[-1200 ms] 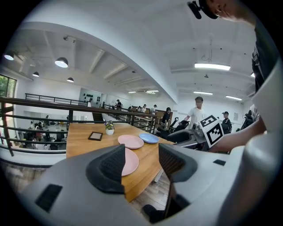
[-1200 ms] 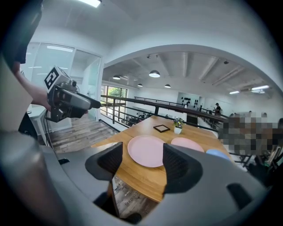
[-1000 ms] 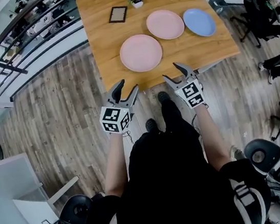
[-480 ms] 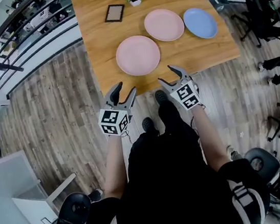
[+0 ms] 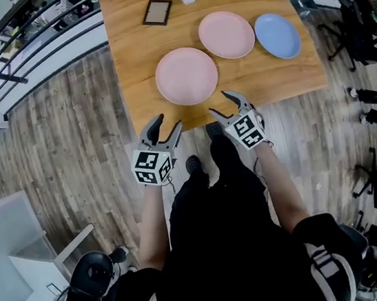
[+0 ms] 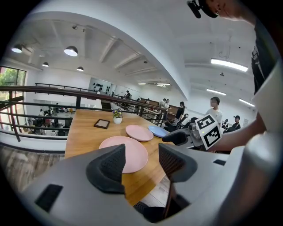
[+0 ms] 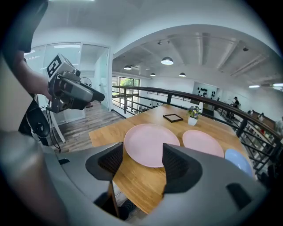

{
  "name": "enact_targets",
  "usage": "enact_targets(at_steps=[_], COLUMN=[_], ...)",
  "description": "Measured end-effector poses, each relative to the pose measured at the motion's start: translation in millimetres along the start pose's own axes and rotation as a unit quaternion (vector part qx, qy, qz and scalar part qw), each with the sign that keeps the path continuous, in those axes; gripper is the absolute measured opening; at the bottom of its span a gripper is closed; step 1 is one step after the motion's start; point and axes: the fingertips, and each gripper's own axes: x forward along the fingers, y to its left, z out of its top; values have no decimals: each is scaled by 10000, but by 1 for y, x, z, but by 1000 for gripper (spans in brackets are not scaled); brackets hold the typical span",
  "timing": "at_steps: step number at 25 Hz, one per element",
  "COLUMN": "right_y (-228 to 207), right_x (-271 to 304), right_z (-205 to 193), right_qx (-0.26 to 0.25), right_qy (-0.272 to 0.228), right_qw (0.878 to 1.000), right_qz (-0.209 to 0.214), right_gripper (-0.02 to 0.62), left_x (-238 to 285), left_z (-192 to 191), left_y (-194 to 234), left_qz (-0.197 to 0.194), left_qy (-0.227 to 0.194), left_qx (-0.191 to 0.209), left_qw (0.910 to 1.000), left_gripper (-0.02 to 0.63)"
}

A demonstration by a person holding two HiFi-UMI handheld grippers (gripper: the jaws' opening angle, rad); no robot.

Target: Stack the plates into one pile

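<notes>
- Head view: three plates lie unstacked on the wooden counter (image 5: 137, 56): a near pink plate (image 5: 186, 76), a far pink plate (image 5: 226, 34) to its right, and a blue plate (image 5: 277, 36) rightmost.
- Left gripper (image 5: 165, 123): jaws apart, empty, off the counter's near edge.
- Right gripper (image 5: 222, 104): jaws apart, empty, near the near pink plate.
</notes>
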Motion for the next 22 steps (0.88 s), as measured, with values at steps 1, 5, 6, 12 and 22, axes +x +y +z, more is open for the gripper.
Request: enact_targets(at_steps=[1, 5, 6, 12, 22], right_y=[0, 5, 7, 20, 33], right_x=[4, 21, 25, 50, 82], right_z=[-1, -3, -4, -14, -31], right_qx=[-9, 5, -11, -170, -372], right_qy=[28, 53, 61, 196, 520], right_qw=[10000, 9996, 9994, 9971, 9923], right_qz=[48, 284, 348, 719, 1060], right_gripper=[291, 290, 290, 279, 268], left_x=[1, 4, 4, 11, 7], left_z=[-2, -13, -16, -32, -49], left_y=[2, 6, 7, 16, 29], left_qz=[19, 102, 124, 267, 470], left_qy=[19, 113, 141, 311, 439], left_qx=[-23, -129, -152, -293, -465], left_qw=[10000, 9998, 9997, 9987, 9968], left_gripper=[242, 242, 242, 242, 242])
